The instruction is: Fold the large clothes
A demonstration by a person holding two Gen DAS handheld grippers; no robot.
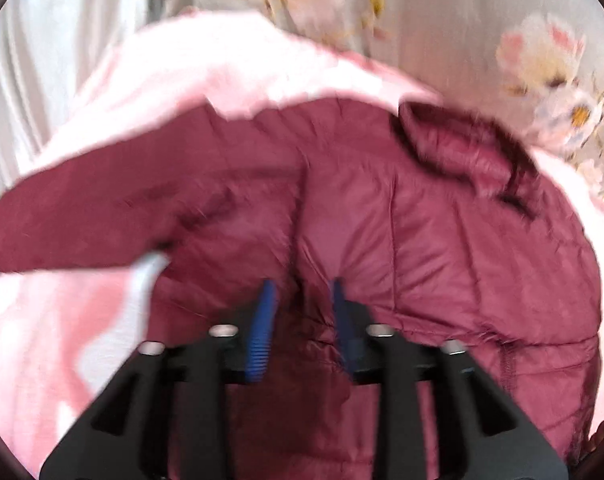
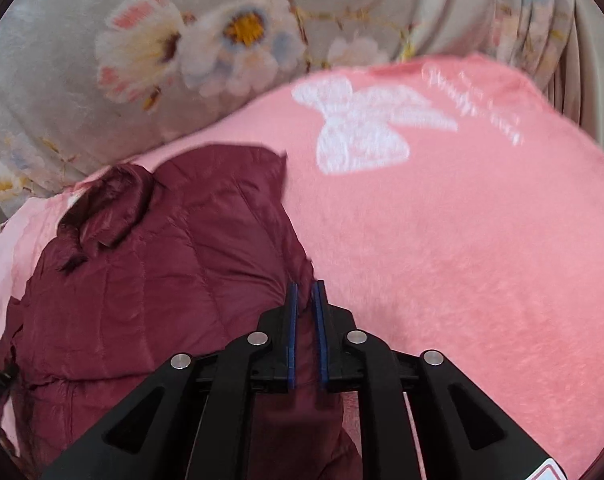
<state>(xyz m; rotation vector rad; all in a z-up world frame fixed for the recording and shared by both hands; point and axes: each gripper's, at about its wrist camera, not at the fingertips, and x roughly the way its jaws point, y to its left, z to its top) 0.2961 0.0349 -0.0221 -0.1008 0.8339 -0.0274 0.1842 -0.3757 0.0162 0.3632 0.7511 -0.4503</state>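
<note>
Maroon jacket (image 1: 382, 220) — spread on the pink blanket (image 2: 442, 240), collar away. Left gripper (image 1: 299, 292) fingers parted above its middle; right gripper (image 2: 305, 292) fingers nearly closed, pinching fabric at its right edge.

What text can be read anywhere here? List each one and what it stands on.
White script on the pink blanket, right of its white butterfly: blurred, unreadable.
Red-edged label on the right gripper's body: cut off, unreadable.
Maroon jacket: no text visible.
Floral cloth: none.
</note>
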